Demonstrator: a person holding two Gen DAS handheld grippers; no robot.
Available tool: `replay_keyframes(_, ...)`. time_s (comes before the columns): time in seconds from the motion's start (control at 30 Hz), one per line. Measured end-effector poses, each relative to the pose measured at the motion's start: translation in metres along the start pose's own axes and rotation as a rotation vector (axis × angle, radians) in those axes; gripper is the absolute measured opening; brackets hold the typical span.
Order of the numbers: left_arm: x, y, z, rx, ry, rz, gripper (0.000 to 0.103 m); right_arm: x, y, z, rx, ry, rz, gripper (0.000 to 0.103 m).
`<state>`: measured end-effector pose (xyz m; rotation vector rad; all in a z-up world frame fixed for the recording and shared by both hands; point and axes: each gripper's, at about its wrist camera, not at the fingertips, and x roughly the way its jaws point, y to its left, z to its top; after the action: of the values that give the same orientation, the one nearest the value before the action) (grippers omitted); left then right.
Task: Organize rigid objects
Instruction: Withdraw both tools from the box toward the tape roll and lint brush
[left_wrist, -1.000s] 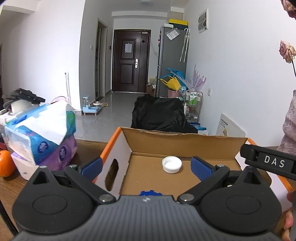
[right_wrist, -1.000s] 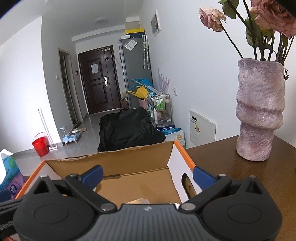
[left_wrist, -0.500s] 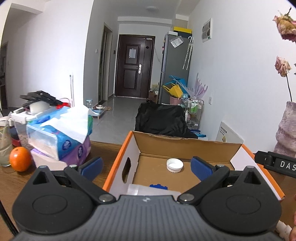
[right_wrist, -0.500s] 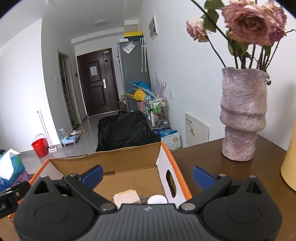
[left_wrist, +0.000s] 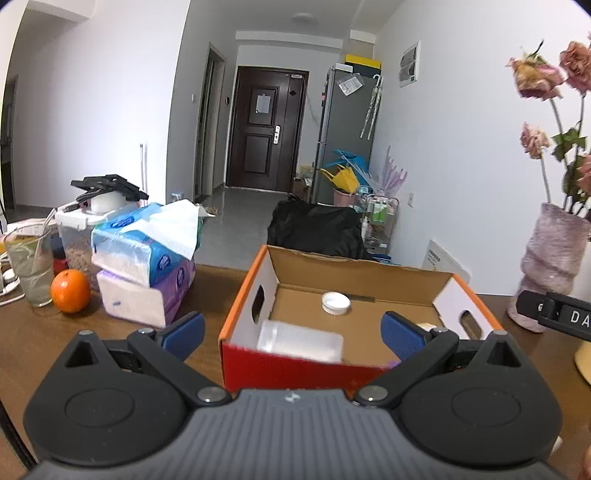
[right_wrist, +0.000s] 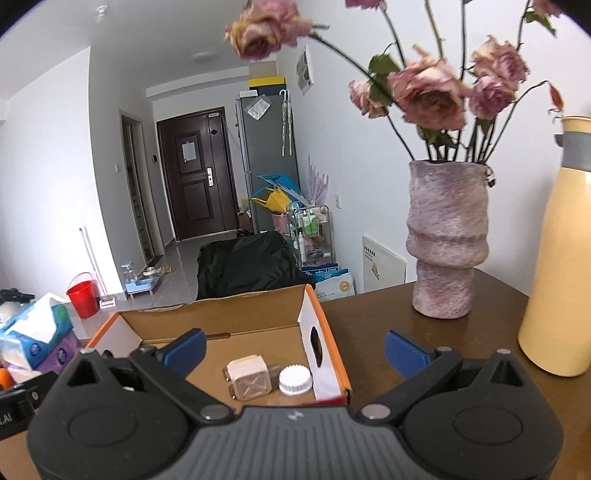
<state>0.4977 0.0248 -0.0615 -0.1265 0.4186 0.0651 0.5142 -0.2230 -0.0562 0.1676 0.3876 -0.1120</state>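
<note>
box (left_wrist: 295, 363) w/ white cap (left_wrist: 335, 302) inside; "da" on right gripper (left_wrist: 557, 315); both grippers' fingers apart.

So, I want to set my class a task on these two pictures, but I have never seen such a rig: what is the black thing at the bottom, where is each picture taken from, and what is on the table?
The black thing is a hand-held gripper with two blue-tipped fingers; a person carries one in each hand. Each picture comes from a camera on a gripper, looking forward along its fingers.

The left gripper and right gripper are both open and hold nothing.

On the wooden table sits an open cardboard box. Inside lie a white cap, a clear plastic container, a small beige cube and a second white cap.

Around it stand tissue packs, an orange, a vase of flowers and a yellow flask.
</note>
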Motion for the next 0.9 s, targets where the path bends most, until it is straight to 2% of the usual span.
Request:
replay_keyframes(0.23,-0.053,-0.005,-0.006,0.032,0.013,-0.002,0.103,-0.061,0.002,-0.005,-0.05,-0.043,-0.002,0.103)
replay_keyframes(0.6,-0.145,-0.002,-0.025,0.037,0.025,-0.003,0.103,-0.153,-0.023,-0.023,-0.072,-0.032,-0.011,0.103)
replay_keyframes(0.9,-0.199,0.019,-0.054,0.032,0.047,0.01,0.103,-0.212,-0.047,-0.049,-0.115,-0.005,-0.028,0.103)
